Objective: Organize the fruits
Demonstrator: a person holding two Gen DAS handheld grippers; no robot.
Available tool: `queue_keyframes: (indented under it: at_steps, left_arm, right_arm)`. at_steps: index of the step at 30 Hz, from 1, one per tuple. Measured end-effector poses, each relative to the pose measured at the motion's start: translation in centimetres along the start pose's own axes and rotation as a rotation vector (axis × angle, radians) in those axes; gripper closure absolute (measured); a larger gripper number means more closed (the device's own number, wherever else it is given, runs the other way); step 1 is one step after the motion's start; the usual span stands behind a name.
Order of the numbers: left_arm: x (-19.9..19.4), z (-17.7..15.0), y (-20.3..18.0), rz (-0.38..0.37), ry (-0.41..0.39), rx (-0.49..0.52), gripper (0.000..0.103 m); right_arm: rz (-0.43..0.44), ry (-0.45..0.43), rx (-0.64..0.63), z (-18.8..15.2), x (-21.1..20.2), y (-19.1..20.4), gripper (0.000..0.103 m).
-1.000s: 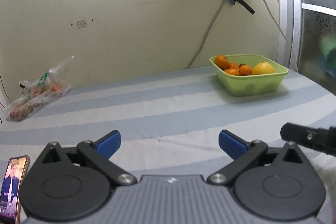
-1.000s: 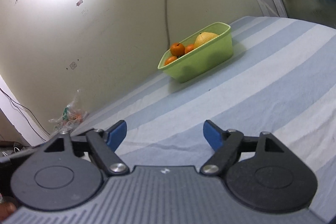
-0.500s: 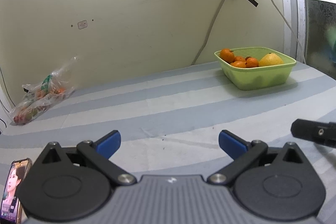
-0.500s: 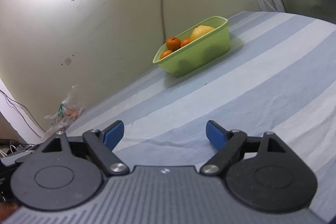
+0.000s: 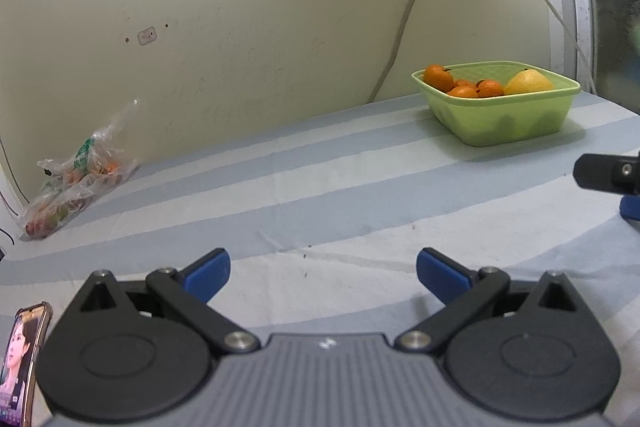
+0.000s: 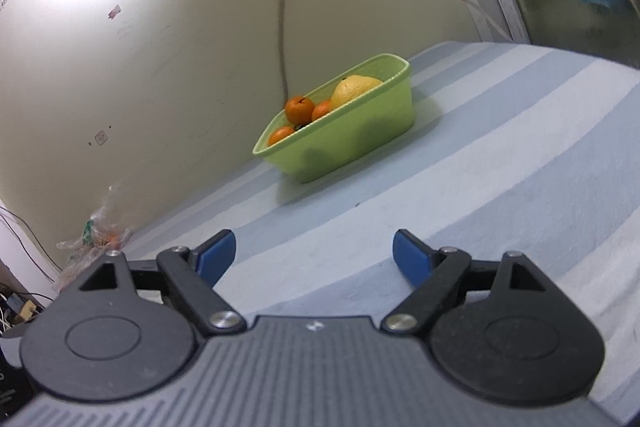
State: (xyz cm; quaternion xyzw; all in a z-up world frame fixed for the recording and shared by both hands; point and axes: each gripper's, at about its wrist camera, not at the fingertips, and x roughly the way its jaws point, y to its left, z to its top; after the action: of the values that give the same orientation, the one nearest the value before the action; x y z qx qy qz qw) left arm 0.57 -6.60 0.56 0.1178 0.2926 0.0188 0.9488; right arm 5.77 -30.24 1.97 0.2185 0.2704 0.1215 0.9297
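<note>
Oranges (image 5: 439, 77) fill a glossy green plastic tub (image 5: 504, 115); both grippers' jaws apart.

Both wrist cameras sit low over the striped bed (image 5: 320, 195), looking forward and slightly down toward the wall. Both views share the green tub (image 5: 504, 115) (image 6: 352, 143) at the bed's far edge and the fruit bag (image 5: 72, 183) (image 6: 94, 239) far left; the right view is tilted.

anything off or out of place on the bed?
One thing: a crumpled plastic bag of fruit lies slumped against the wall at the far left, away from the green bin holding oranges and a yellow fruit. Nothing spilled or damaged.
</note>
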Motion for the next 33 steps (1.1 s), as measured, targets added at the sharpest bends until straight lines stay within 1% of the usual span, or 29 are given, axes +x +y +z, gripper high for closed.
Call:
queue_keyframes:
  at_steps: [11,17,20,24,33]
  left_arm:
    - [0.61,0.05,-0.31,0.013,0.005,0.016,0.000]
    - [0.62,0.05,-0.26,0.008,0.007,0.013,0.000]
    - [0.63,-0.01,-0.57,0.027,0.008,0.033,0.000]
    - [0.48,-0.04,-0.52,0.017,0.008,0.034,0.000]
    - [0.66,-0.06,-0.17,0.032,0.022,0.011,0.000]
  right_arm:
    - [0.033,0.000,0.030,-0.09,-0.28,-0.44,0.014]
    - [0.029,0.001,0.020,-0.04,-0.25,-0.28,0.014]
    - [0.025,0.001,0.012,-0.04,-0.25,-0.21,0.014]
    - [0.019,0.002,0.003,-0.11,-0.21,-0.01,0.014]
    - [0.019,0.001,0.004,-0.12,-0.18,-0.01,0.014]
